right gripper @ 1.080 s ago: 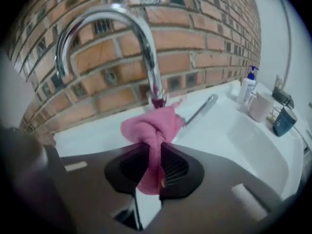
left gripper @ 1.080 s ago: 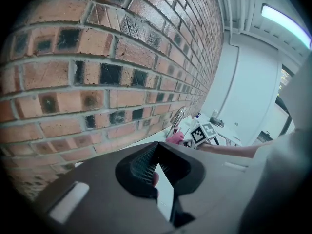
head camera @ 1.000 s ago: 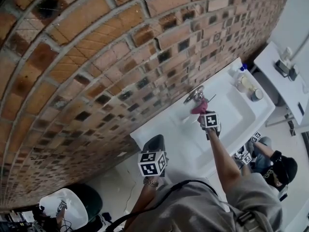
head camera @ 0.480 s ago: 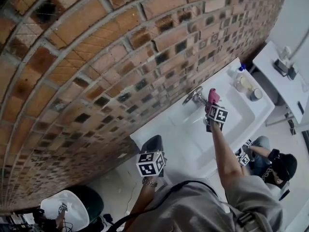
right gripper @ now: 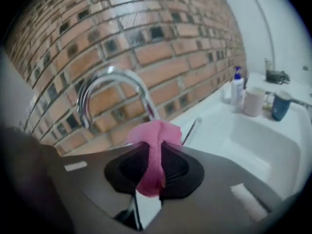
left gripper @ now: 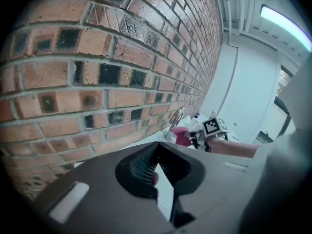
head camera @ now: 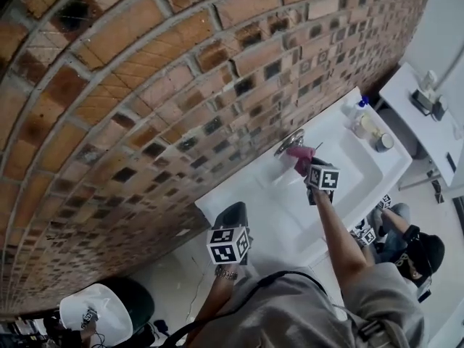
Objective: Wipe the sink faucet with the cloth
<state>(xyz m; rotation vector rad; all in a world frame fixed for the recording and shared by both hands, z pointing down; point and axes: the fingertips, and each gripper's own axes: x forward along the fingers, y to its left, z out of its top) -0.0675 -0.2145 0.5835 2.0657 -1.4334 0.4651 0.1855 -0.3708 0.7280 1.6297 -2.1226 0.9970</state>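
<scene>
The right hand-held gripper (right gripper: 153, 167) is clenched on the pink cloth (right gripper: 156, 135), just beside the faucet (right gripper: 112, 84), under its arched spout. The left hand-held gripper (left gripper: 155, 162) hangs closed and empty, well apart from the faucet. I'd press the cloth's loose fold on and follow the curve.

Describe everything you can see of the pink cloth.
The pink cloth is soft, crumpled fabric. The right claw is shut on its folded middle; a puffed end sticks out past the tips and a tail hangs below. It sits over the white sink, just in front of the chrome faucet; contact is unclear.
</scene>
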